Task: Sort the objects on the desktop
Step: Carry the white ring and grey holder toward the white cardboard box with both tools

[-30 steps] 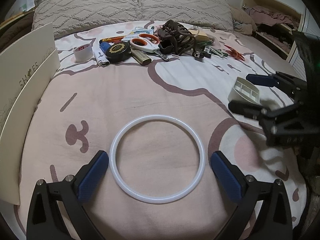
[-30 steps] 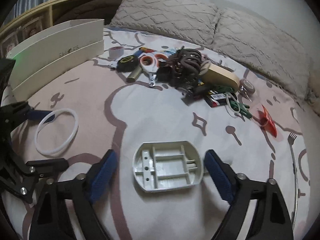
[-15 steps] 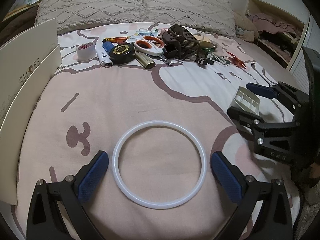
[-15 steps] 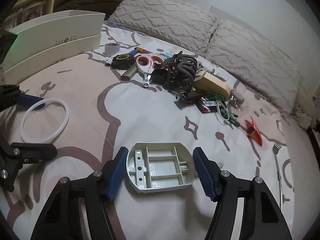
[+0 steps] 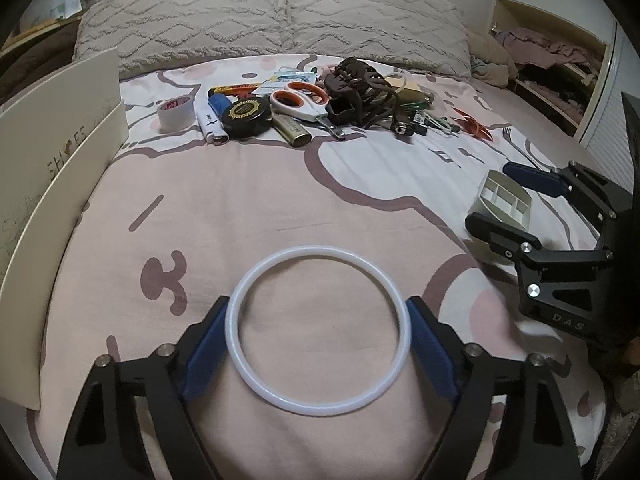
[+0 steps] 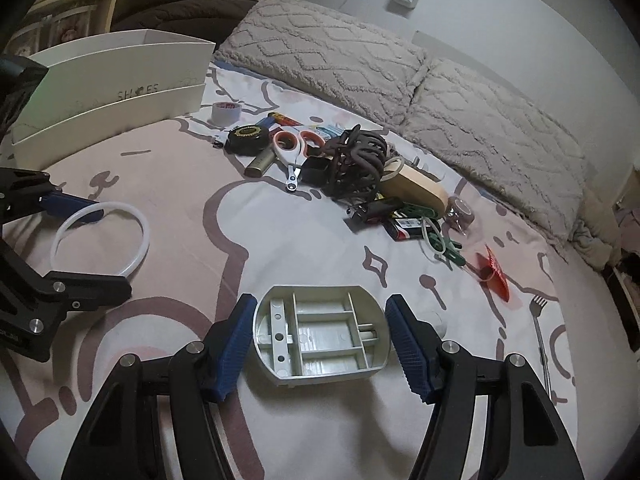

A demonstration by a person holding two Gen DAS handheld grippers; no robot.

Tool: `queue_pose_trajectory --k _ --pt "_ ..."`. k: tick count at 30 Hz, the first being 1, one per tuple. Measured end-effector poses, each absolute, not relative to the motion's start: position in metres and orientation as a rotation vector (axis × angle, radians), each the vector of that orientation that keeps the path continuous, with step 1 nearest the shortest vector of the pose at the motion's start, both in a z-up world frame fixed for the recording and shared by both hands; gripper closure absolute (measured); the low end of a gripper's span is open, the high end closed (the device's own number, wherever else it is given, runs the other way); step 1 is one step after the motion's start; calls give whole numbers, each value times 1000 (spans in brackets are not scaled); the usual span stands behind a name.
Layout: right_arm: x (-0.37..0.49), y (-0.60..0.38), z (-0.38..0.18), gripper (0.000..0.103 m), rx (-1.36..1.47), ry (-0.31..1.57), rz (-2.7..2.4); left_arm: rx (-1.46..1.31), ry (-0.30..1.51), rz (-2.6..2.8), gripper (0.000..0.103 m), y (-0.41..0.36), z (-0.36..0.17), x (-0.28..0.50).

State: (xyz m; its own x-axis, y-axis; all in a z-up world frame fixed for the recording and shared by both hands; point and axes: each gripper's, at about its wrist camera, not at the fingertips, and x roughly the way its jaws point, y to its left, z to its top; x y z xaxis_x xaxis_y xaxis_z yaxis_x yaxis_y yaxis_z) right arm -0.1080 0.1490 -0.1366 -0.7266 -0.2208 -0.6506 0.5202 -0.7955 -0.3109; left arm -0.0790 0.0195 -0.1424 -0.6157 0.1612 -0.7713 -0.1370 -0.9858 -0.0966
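White ring (image 5: 318,332) lies flat on the pink bedspread (image 5: 240,216), left gripper (image 5: 318,344) closing, pads touching its sides; right gripper (image 6: 320,344) pinches the grey tray (image 6: 322,336). Clutter pile (image 5: 320,108) well beyond, white box (image 5: 52,168) left

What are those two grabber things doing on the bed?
A person is sorting odds and ends on the bed, holding a grabber in each hand. The left gripper is closing on a white ring, its blue pads touching both sides. The right gripper is clamped on a grey plastic tray with little compartments. Both things seem to rest on the bedsheet. The pile of scissors, tape and cables waits by the pillows.
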Motion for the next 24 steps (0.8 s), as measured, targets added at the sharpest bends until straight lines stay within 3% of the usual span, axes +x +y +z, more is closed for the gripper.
queue_pose_trajectory --k 24 --pt "-98 164 -121 36 874 563 -2599 -1154 -147 2730 20 6 -112 -72"
